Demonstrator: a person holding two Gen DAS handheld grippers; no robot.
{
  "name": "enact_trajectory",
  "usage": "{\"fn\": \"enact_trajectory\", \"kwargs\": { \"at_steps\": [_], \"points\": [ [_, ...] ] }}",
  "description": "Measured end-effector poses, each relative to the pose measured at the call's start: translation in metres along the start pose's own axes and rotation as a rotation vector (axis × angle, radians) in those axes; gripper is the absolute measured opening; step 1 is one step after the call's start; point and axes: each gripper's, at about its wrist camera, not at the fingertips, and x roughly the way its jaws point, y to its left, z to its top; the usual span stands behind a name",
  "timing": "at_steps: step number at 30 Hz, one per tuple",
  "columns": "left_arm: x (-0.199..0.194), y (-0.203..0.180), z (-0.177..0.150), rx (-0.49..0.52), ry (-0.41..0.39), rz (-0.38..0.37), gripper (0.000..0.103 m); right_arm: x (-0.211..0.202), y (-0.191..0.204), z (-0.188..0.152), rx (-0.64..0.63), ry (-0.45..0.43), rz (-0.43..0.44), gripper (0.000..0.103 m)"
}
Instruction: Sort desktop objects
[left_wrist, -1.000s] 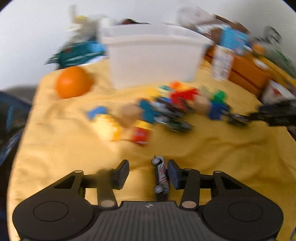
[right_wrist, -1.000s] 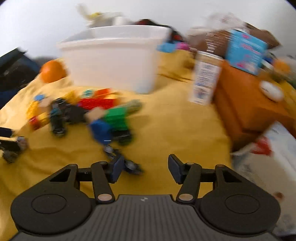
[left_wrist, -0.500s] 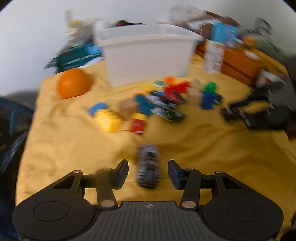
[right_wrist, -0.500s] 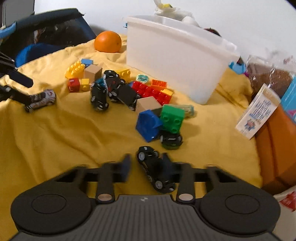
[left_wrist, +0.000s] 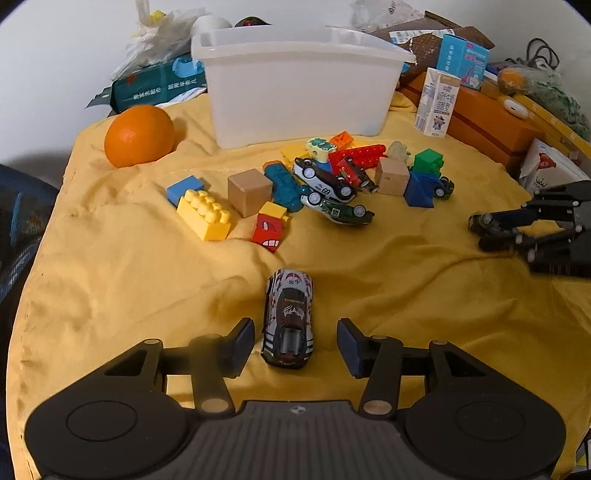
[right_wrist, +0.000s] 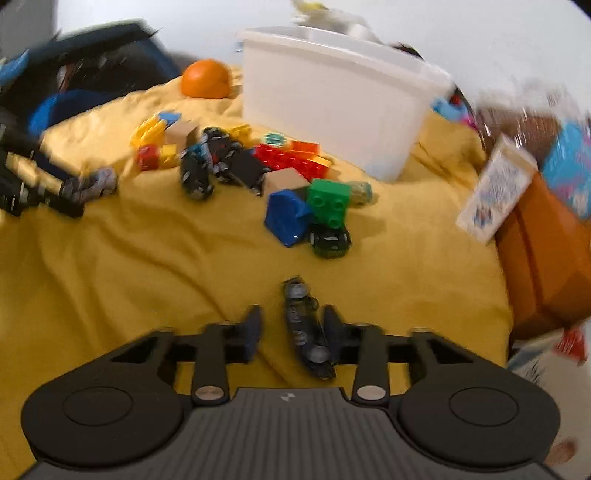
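Note:
A silver and red toy car lies on its wheels on the yellow cloth between the fingers of my left gripper. Its jaws are opening, with a gap on each side of the car. My right gripper is shut on a black toy car, which is tipped on its side with the wheels showing. In the left wrist view, that right gripper is at the right edge with the black car in it. The white bin stands at the back.
A heap of bricks, wooden cubes and several toy cars lies in front of the bin. An orange sits at the back left. A milk carton, an orange box and packets crowd the right side.
The right jaws have closed on the black car and rolled it onto its side. The silver car, on its side by the left gripper's right finger, now lies flat between the fingers.

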Motion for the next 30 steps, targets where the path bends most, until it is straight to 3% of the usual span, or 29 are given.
{"fn": "enact_trajectory", "kwargs": {
  "at_steps": [4,6,7,8,10,16,18,19,20,22,30],
  "points": [
    [0.000,-0.001,0.000,-0.004,0.001,-0.012,0.053,0.003,-0.046,0.002,0.517,0.010,0.207,0.027],
    [0.002,-0.001,0.002,-0.019,-0.002,-0.012,0.054,0.007,-0.055,-0.004,0.608,0.026,0.173,0.031],
    [0.002,-0.001,0.004,-0.028,-0.004,-0.010,0.054,0.005,-0.059,-0.007,0.612,0.019,0.113,0.056],
    [0.002,0.000,0.006,-0.035,-0.009,-0.008,0.054,0.001,-0.059,-0.008,0.598,0.008,0.042,0.063],
    [0.001,0.000,0.008,-0.030,-0.028,-0.006,0.055,-0.012,-0.057,-0.008,0.523,-0.027,-0.045,0.067],
    [0.006,-0.007,0.006,0.009,-0.011,0.001,0.055,-0.014,-0.025,-0.002,0.239,-0.026,-0.051,0.062],
    [0.010,-0.010,0.005,0.036,-0.001,0.014,0.055,-0.005,-0.012,-0.001,0.160,-0.007,-0.056,0.051],
    [0.012,-0.010,0.004,0.043,0.002,0.015,0.053,0.000,-0.006,-0.002,0.124,0.003,-0.052,0.036],
    [0.014,-0.009,0.003,0.043,0.001,0.016,0.047,0.004,-0.003,-0.004,0.102,0.022,-0.053,0.035],
    [0.012,-0.007,0.004,0.044,-0.014,0.024,0.032,0.003,-0.005,-0.003,0.108,0.021,-0.051,0.033],
    [-0.016,0.005,0.035,-0.058,-0.114,0.019,0.032,-0.039,-0.028,0.039,0.291,-0.129,0.023,0.033]
  ]
}}
